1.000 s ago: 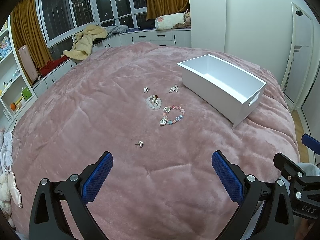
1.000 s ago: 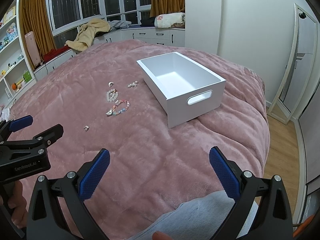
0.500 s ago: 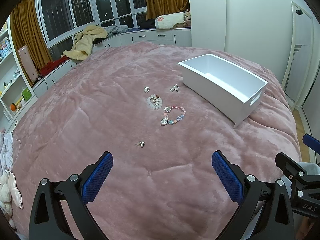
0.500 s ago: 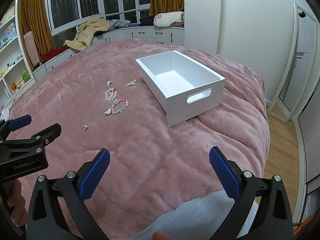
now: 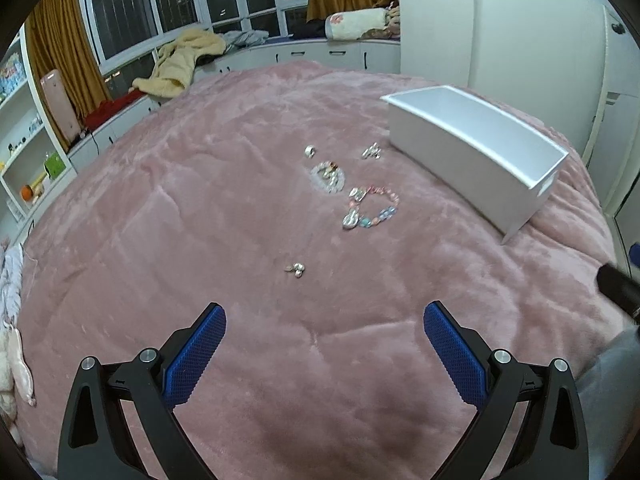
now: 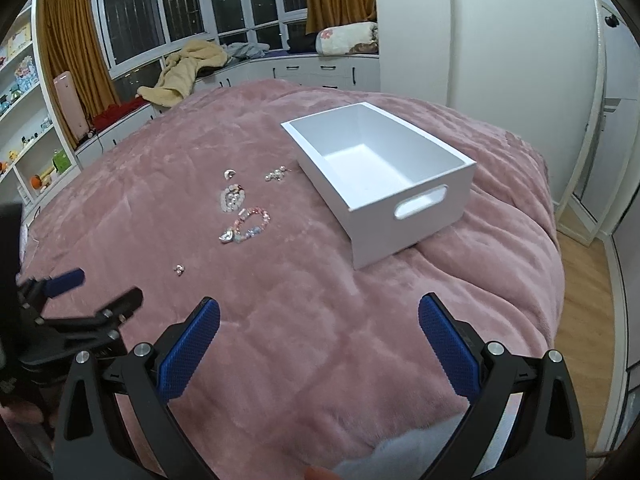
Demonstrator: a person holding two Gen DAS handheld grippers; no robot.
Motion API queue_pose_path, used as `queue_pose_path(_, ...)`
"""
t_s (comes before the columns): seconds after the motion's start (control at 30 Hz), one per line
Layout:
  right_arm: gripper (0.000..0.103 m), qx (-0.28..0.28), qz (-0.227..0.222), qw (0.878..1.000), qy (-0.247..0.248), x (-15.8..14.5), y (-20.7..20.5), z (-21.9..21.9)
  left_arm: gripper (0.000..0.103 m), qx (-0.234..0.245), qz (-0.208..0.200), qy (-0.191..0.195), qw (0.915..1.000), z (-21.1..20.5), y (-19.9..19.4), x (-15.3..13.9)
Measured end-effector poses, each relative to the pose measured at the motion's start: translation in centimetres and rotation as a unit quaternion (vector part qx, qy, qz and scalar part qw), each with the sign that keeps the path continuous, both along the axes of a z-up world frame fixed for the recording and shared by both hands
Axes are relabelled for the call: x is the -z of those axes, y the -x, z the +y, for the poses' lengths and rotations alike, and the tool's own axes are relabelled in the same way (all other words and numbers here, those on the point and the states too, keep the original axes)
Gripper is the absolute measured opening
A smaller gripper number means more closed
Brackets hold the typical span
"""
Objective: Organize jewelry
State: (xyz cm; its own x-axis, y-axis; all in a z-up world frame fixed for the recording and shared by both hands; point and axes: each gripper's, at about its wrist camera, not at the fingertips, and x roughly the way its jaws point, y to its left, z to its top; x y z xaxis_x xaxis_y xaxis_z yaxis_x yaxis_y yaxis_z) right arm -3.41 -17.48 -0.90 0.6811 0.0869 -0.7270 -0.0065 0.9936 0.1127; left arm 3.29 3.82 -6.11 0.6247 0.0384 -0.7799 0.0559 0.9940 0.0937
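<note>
Both the left gripper (image 5: 324,336) and right gripper (image 6: 318,334) had advanced slightly, jaws still wide apart; the beaded pastel bracelet (image 5: 370,210) stayed on the pink plush blanket (image 5: 200,220) beside the white rectangular box (image 6: 384,168).

My pink plush bed (image 6: 320,360): white box (image 6: 404,216) near its right edge, scattered jewelry (image 6: 244,216) mid-bed beside it.

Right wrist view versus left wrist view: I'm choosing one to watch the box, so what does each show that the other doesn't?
Only the right wrist view shows the white box's empty inside, its handle cutout and the open left gripper from the side. Only the left wrist view shows the box's long outer wall and plush items beside the bed. Both show the jewelry, including the colorful bracelet, lying on the pink blanket.
</note>
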Motion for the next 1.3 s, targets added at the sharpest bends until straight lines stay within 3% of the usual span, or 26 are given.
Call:
queue_pose_path(0.3,0.098,-0.070,-0.017,0.997,-0.023,-0.3,-5.9,3.5,0.100,0.018,0.007,0.015,0.9997,1.8,-3.9,5.1)
queue_pose_path(0.43,0.098,-0.092,-0.006,0.996,-0.019,0.9,-9.8,5.5,0.100,0.017,0.015,0.034,0.9992,3.0,-5.8,7.7)
queue_pose_path(0.6,0.098,-0.119,0.009,0.993,-0.004,2.8,-14.3,8.0,0.098,0.024,0.015,0.030,0.9991,3.2,-7.7,10.4)
queue_pose_path(0.7,0.098,-0.130,0.013,0.991,-0.010,3.9,-16.4,8.7,0.094,0.022,0.031,0.037,0.9986,3.7,-9.2,12.1)
queue_pose_path(0.73,0.098,-0.130,0.018,0.991,-0.008,4.5,-17.2,8.9,0.085,0.019,0.037,0.034,0.9986,3.8,-9.6,12.6)
queue_pose_path(0.77,0.098,-0.131,0.026,0.991,-0.004,5.4,-18.4,9.3,0.082,0.017,0.042,0.037,0.9983,4.1,-10.2,13.2)
queue_pose_path(0.93,0.097,-0.131,0.072,0.989,-0.006,9.5,-21.7,10.1,0.075,0.015,0.037,0.051,0.9979,4.9,-11.3,13.8)
queue_pose_path(1.0,0.088,-0.130,0.091,0.987,-0.019,11.1,-22.8,10.0,0.069,0.016,0.037,0.053,0.9978,5.2,-11.4,13.9)
queue_pose_path(1.07,0.062,-0.130,0.112,0.985,-0.022,12.5,-23.6,10.3,0.061,0.016,0.040,0.057,0.9975,5.6,-11.5,14.0)
queue_pose_path(1.13,0.055,-0.128,0.133,0.983,-0.019,14.1,-24.3,10.5,0.053,0.015,0.040,0.067,0.9969,6.0,-11.5,14.0)
queue_pose_path(1.3,0.022,-0.123,0.124,0.985,-0.014,14.7,-24.8,10.6,0.027,0.015,0.038,0.078,0.9961,6.6,-11.7,14.0)
